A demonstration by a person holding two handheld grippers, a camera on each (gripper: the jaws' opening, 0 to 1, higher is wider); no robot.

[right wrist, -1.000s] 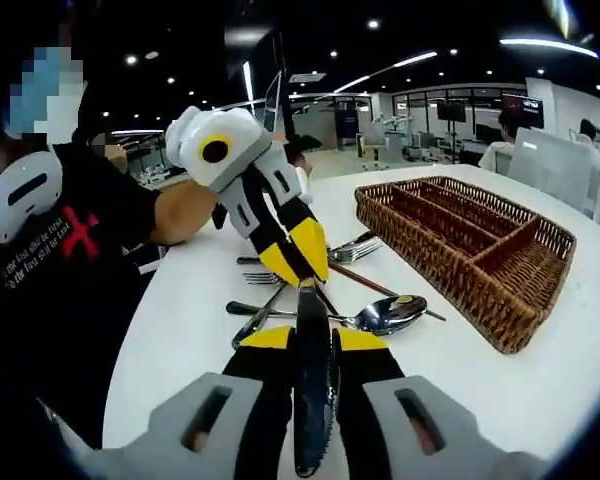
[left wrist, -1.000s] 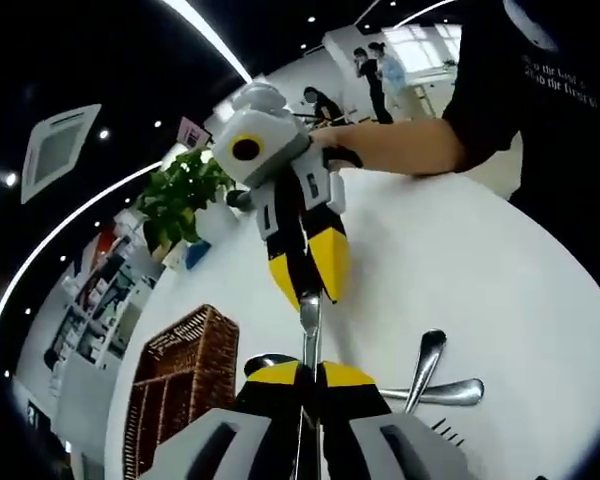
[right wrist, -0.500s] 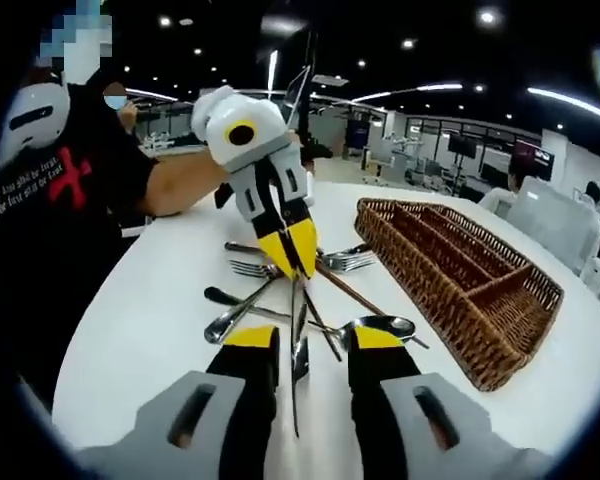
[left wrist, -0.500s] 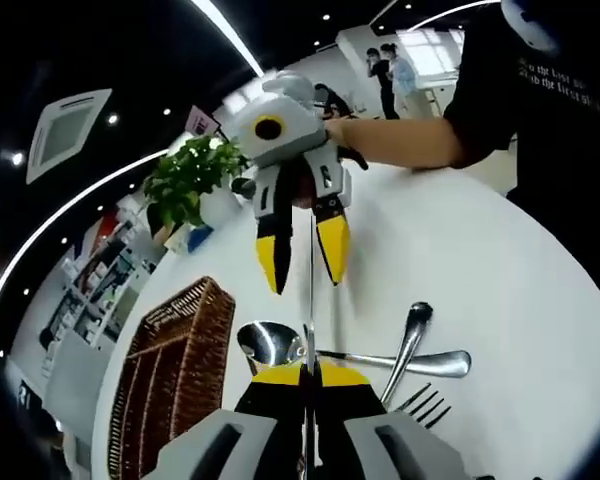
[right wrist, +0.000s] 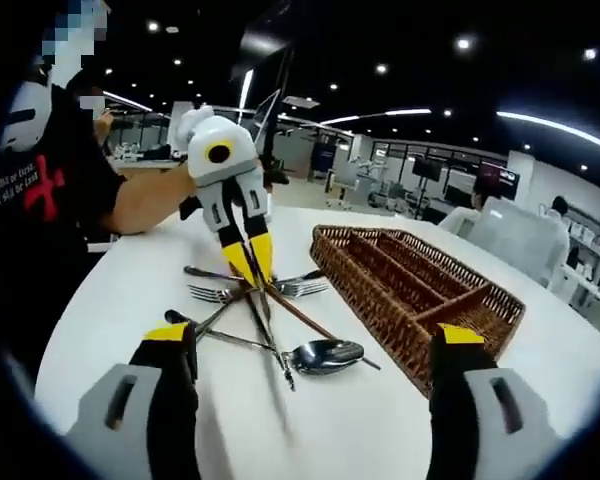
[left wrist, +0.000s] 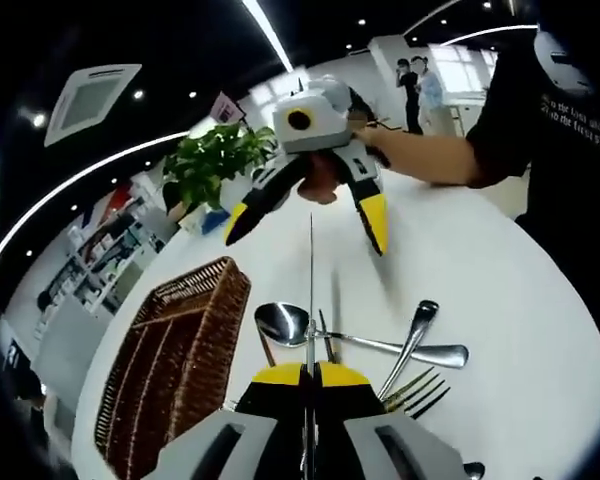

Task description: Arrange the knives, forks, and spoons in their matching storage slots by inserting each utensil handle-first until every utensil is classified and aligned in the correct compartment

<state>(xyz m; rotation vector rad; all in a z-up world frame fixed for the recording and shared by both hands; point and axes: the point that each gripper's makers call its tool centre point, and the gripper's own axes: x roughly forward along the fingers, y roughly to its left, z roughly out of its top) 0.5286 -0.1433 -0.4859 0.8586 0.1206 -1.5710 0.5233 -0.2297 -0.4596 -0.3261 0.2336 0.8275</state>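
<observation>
Our left tongs grip a knife above the counter; our right tongs stand spread wide, holding nothing.

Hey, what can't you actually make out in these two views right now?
- Left gripper view: the knife shows edge-on as a thin line, and its clamped end is hidden between the jaws of the left gripper.
- Left gripper view: the basket slots are too dark and steeply angled to show their contents.
- Right gripper view: the utensil pile overlaps and the left gripper covers part, so the count is unclear.
</observation>
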